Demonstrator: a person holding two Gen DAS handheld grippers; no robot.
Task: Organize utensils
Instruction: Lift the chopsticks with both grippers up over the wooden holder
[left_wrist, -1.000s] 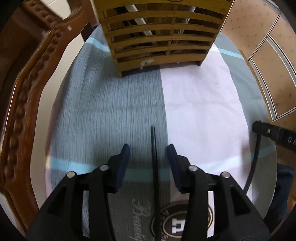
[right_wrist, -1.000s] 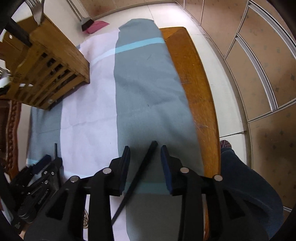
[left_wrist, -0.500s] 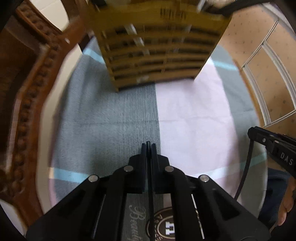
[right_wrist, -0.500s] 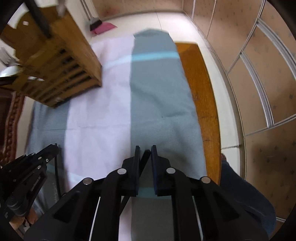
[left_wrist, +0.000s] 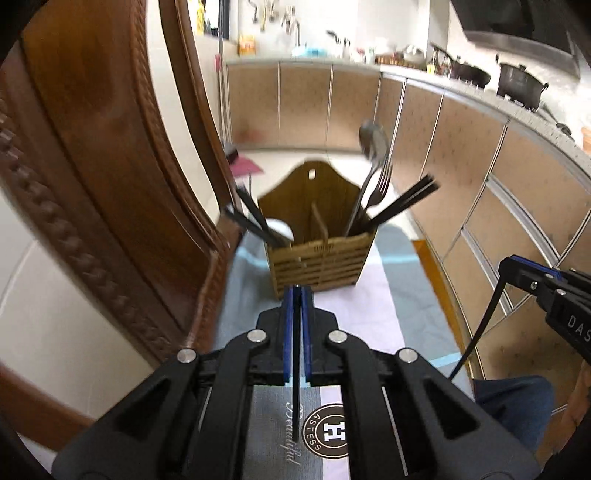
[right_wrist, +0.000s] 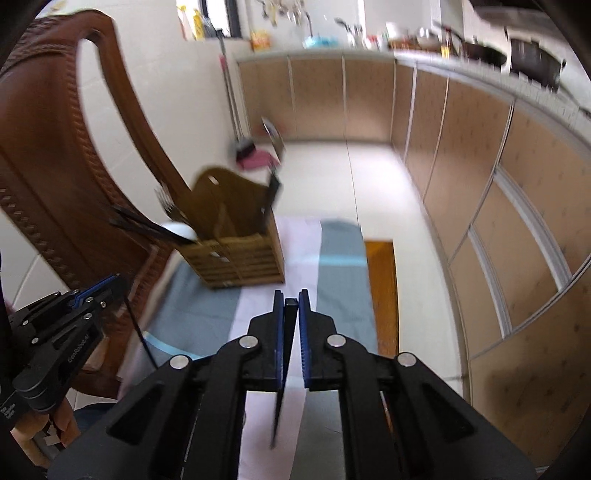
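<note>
- Clearly, the left tool (left_wrist: 296, 295) is clamped on a thin black chopstick (left_wrist: 296, 373), held near one end, so most of its length hangs back under the tool. A pinch that close to the end could let the stick pivot and meet the holder rim crooked.
- Ahead on the table (left_wrist: 406, 295), on the striped cloth (left_wrist: 373, 328), stands the wooden utensil holder (left_wrist: 320, 254). Its left compartment already has black chopsticks (left_wrist: 255, 219) and a white spoon (left_wrist: 280, 227) leaning outward; a careless entry there might knock them or tip them out.
- The holder's right compartment carries a metal spoon (left_wrist: 373, 138), a fork (left_wrist: 380, 184) and more black chopsticks (left_wrist: 402, 203) fanned to the right. These lean toward the right tool's likely path, so a snag seems possible.
- The right tool (right_wrist: 291, 299) is shut on a second black chopstick (right_wrist: 282, 373), gripped at its square top with the tip trailing low. In my judgement, both tools heading for one narrow holder could collide, or the loose tips could drag the cloth.
- Motion blur hides the slot edges, so aim is uncertain.
</note>
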